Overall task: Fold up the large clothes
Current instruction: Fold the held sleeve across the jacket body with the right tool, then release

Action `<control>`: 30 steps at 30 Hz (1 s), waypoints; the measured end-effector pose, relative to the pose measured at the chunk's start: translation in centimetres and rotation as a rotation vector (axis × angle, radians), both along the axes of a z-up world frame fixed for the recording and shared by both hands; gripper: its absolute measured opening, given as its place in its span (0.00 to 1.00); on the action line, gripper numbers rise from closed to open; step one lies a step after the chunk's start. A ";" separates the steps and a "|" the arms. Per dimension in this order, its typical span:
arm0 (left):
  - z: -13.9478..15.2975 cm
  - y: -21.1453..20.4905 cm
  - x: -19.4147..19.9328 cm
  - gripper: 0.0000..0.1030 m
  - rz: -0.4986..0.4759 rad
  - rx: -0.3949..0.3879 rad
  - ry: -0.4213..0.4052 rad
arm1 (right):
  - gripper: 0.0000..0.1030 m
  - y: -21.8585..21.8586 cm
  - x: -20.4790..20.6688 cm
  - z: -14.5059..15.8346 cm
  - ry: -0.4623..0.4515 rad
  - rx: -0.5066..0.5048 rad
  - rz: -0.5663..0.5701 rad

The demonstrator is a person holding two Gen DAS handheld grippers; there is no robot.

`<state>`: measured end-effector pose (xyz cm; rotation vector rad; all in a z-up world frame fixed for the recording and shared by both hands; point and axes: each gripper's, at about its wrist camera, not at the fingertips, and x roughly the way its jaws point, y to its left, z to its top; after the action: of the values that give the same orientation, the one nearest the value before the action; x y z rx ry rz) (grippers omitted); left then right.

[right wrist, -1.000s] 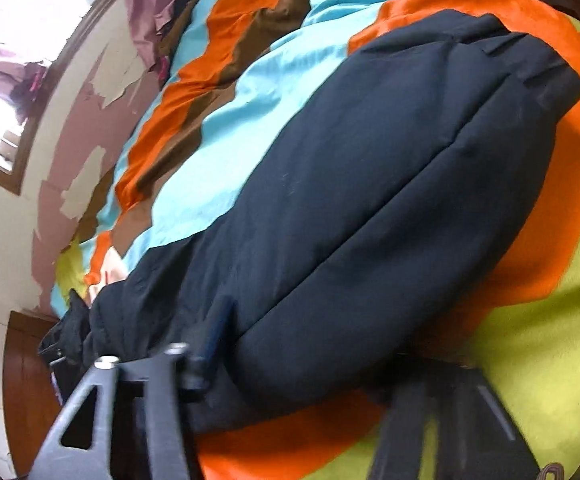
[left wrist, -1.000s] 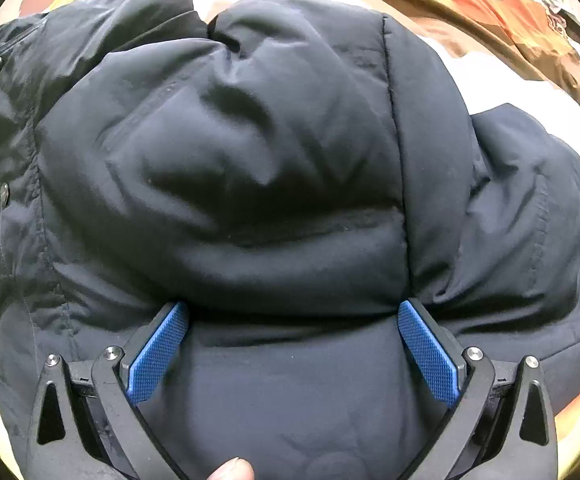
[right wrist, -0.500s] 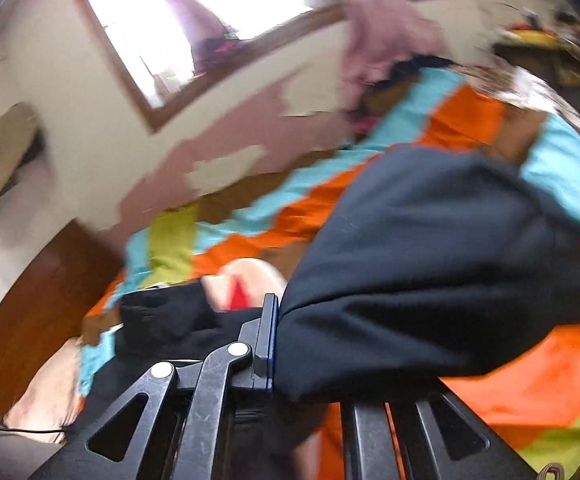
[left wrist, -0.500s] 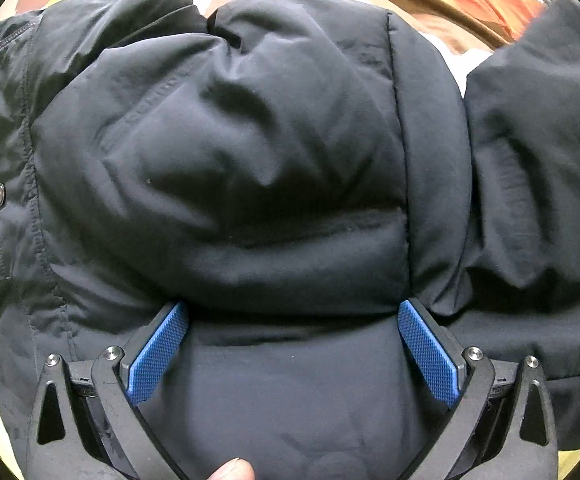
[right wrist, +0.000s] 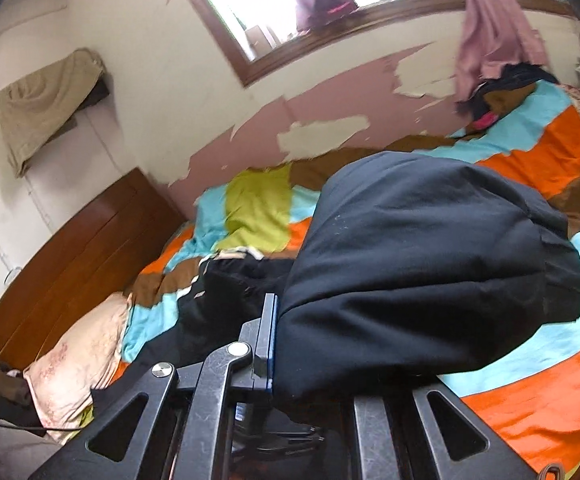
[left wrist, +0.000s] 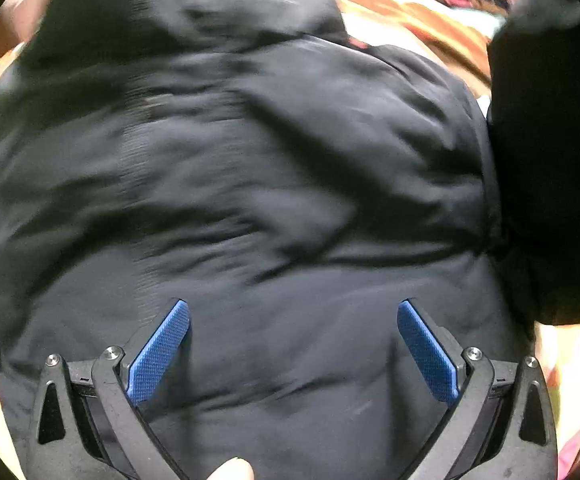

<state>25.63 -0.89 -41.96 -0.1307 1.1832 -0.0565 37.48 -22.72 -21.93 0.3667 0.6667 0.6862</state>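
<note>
Two grippers work a black padded jacket [left wrist: 273, 184] on a bed with a striped bedspread [right wrist: 538, 152]. The right gripper [right wrist: 290, 344] has its jaws clamped on a sleeve [right wrist: 430, 264], which bulges up clear of the bed in front of it. The left gripper [left wrist: 293, 350] hangs over the jacket's body with its jaws wide, nothing between the blue pads [left wrist: 157, 354], though that view is blurred. To fold well, the sleeve probably wants carrying across the body and laying flat before release, while the left gripper pins the bulk; puffy padding may spring back. Around the jacket lie another dark garment [right wrist: 225, 292], a pale pillow [right wrist: 77, 364] by the wooden headboard [right wrist: 69, 248], and pink cloth [right wrist: 490, 32] hanging by the window. The dark garment sits close enough to snag.
</note>
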 end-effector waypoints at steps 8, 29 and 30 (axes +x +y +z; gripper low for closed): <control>1.8 13.9 -6.8 0.99 0.172 -0.013 0.005 | 0.10 11.6 -1.3 -5.2 0.022 -0.200 0.146; 1.1 23.4 -7.5 0.99 0.235 -0.216 0.026 | 0.58 25.1 -14.2 -22.1 -0.497 -1.202 0.615; 1.0 22.8 -7.0 0.99 0.228 -0.249 0.024 | 0.59 24.6 -14.4 -21.6 -0.478 -1.163 0.623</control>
<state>18.66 21.92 -40.94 -0.4860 1.1756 -0.0014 23.12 1.86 -43.55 -1.0891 0.6104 0.8095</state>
